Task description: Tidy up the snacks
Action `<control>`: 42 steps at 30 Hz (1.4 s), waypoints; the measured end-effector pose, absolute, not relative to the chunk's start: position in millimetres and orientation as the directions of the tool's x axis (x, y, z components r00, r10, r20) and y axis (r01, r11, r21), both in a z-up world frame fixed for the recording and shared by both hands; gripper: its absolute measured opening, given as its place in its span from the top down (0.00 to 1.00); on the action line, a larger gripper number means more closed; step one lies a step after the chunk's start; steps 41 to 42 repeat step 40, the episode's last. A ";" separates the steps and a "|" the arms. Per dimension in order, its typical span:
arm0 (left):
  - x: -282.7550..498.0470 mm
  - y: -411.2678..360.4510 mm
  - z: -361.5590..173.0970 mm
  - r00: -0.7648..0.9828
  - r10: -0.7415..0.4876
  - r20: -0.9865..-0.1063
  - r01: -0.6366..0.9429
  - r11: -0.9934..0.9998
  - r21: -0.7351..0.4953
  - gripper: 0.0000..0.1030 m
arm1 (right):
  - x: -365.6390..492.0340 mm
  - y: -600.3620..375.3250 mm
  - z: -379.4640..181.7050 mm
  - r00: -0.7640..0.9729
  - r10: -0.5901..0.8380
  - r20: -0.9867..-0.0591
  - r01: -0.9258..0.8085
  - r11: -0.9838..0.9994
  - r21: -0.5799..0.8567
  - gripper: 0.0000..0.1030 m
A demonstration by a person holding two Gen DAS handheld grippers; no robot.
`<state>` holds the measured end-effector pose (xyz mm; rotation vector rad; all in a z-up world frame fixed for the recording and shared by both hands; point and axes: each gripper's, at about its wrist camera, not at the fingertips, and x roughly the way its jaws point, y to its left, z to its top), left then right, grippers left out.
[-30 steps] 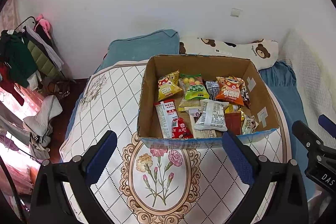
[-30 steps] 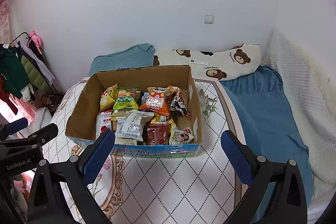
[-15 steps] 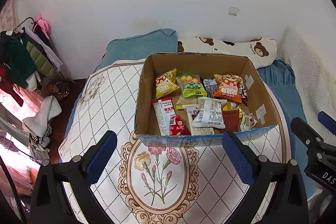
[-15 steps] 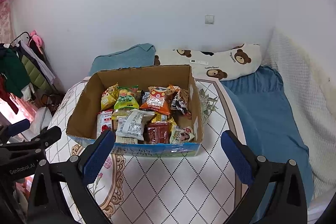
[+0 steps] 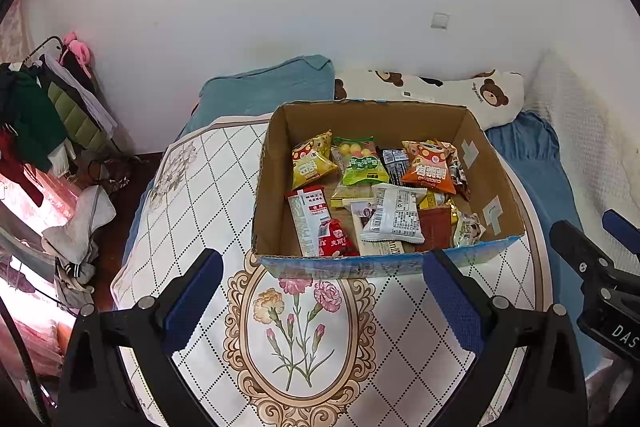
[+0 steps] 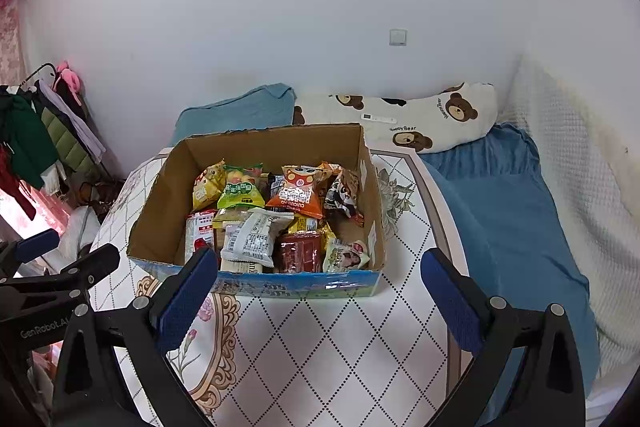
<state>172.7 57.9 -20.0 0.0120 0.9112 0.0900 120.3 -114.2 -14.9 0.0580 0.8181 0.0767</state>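
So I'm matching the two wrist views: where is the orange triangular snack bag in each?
Left wrist: orange triangular snack bag, right of centre, at the box's far right.
Right wrist: same bag, centre-left, mid-box.
Shared landmark: brown cardboard box holding it.

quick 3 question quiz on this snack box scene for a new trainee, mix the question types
1. True or false: the left gripper and the right gripper are both open and hold nothing.
2. Multiple choice: the brown cardboard box of snacks rests on A) a bare wooden floor, B) a white diamond-patterned cloth with a flower medallion, C) a metal tray.
3. Fill in: in the left wrist view, the orange triangular snack bag lies toward the box's ____ wall, far from the camera.

Key
1. True: the jaws of each stand wide apart, short of the box.
2. B
3. back; the yellow snack bag and the green candy bag lie in that same row.
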 end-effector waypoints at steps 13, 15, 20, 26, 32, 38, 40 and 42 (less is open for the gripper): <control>172.3 59.0 -22.7 0.609 0.072 -0.790 -0.063 0.997 0.043 0.01 | 118.9 -114.0 -13.7 0.682 0.090 -0.725 -0.044 0.996 0.081 0.00; 172.1 59.4 -22.2 0.608 0.069 -0.791 -0.061 0.997 0.040 0.01 | 118.8 -114.0 -13.7 0.683 0.090 -0.725 -0.045 0.996 0.081 0.00; 172.8 59.0 -21.3 0.609 0.067 -0.790 -0.060 0.997 0.038 0.01 | 118.3 -113.6 -13.1 0.684 0.091 -0.724 -0.046 0.996 0.083 0.00; 172.5 59.1 -21.5 0.610 0.067 -0.790 -0.060 0.997 0.039 0.01 | 117.6 -113.8 -12.2 0.681 0.094 -0.726 -0.047 0.995 0.085 0.00; 174.5 59.6 -18.5 0.610 0.064 -0.790 -0.057 0.998 0.037 0.01 | 117.9 -113.7 -11.5 0.682 0.092 -0.726 -0.047 0.996 0.082 0.00; 175.4 59.0 -17.5 0.616 0.062 -0.786 -0.056 0.998 0.035 0.01 | 118.3 -113.7 -11.8 0.682 0.094 -0.725 -0.050 0.995 0.082 0.00; 176.2 58.3 -16.3 0.620 0.062 -0.782 -0.056 0.998 0.034 0.01 | 117.9 -113.3 -11.6 0.683 0.093 -0.724 -0.051 0.996 0.080 0.00; 176.2 58.3 -16.3 0.620 0.062 -0.782 -0.056 0.998 0.034 0.01 | 117.9 -113.3 -11.6 0.683 0.093 -0.724 -0.051 0.996 0.080 0.00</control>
